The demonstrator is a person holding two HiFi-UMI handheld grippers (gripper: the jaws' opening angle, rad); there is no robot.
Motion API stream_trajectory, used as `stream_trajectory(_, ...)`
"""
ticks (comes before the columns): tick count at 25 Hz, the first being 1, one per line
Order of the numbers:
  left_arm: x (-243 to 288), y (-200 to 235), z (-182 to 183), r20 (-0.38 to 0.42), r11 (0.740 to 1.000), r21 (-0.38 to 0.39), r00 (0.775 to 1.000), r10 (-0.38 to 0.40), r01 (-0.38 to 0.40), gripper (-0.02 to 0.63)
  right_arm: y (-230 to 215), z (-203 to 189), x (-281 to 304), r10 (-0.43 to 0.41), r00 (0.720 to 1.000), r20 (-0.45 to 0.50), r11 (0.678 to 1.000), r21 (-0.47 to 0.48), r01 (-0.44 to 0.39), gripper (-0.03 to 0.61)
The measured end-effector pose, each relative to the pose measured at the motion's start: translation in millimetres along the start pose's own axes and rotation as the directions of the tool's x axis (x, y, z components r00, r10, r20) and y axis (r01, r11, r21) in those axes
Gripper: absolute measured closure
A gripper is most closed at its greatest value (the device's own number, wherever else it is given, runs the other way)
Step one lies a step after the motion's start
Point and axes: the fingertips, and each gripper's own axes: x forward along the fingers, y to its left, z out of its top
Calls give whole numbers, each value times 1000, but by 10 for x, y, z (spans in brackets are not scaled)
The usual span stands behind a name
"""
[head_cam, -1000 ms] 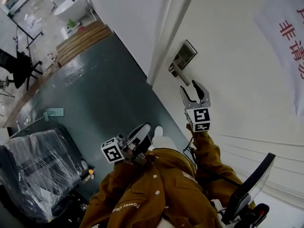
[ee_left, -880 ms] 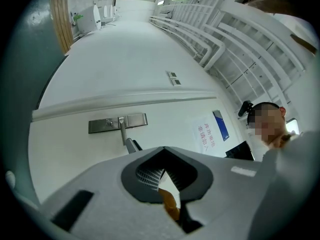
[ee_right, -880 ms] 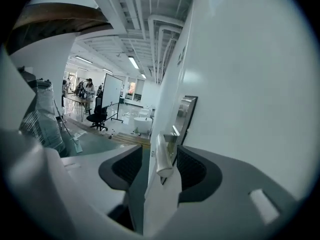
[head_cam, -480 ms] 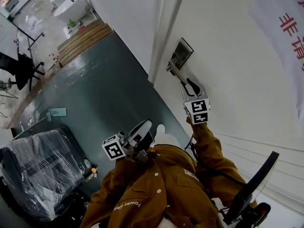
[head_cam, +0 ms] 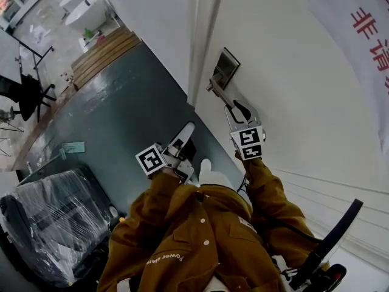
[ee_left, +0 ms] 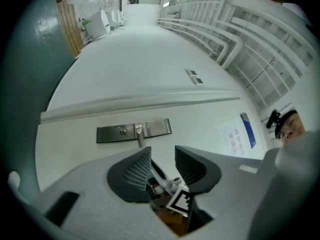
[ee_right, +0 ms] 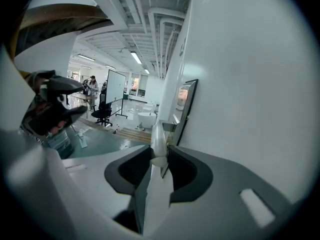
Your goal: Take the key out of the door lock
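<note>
A steel lock plate (head_cam: 226, 67) sits on the white door (head_cam: 292, 102), and its lever handle (head_cam: 220, 92) points down toward me. My right gripper (head_cam: 238, 109) is shut on that lever; its own view shows the handle (ee_right: 159, 134) pinched between the pads of the right gripper (ee_right: 160, 156). In the left gripper view the plate (ee_left: 157, 127) carries a small stub (ee_left: 121, 130) left of the lever; it is too small to tell whether this is the key. My left gripper (head_cam: 184, 140) hangs left of the door. The jaws of the left gripper (ee_left: 162, 156) are opening with nothing between them.
A paper sign with red characters (head_cam: 371, 41) hangs on the door's right side. The door frame (head_cam: 203, 47) runs left of the lock. On the green floor (head_cam: 121, 114) stand a plastic-wrapped seat (head_cam: 48, 224), a black chair (head_cam: 24, 90) and a wooden platform (head_cam: 103, 50).
The right gripper moved up to the lever and closed on it. The left gripper rose toward the door and its jaws came apart.
</note>
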Motion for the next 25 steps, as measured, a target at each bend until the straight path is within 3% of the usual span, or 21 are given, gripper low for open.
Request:
stream_trajectory(2,248,159,96,-24,1000,-17,1000,11,-12,456,-3,-1,6,1,1000,1,1000,-2,-1,457)
stream_trajectory(8,886,898,292,-132,996,-47,989,63,-69,453,-8,-17,15,5,1000,-4,1000,-6,-5,457)
stream_trajectory(15,1247,1337,387,-148,991,-81,985,93,-106,453,-17,-6,21,11,1000,-4,1000,0,-11,457)
stream_trajectory(19,1410,1316,387,-138,994,-107,990,10,-25,455,-17,-12,21,21,1000,-9,1000,0,-21,457)
stream_trajectory(22,1502,1267,362,-134,988,-148,989,-55,35,487,-10,-8,21,23,1000,-9,1000,0,-23,457)
stream_trajectory(25,1536,1339,335,-135,989,-145,990,-50,31,596,-14,-15,15,20,1000,-12,1000,1,-20,457)
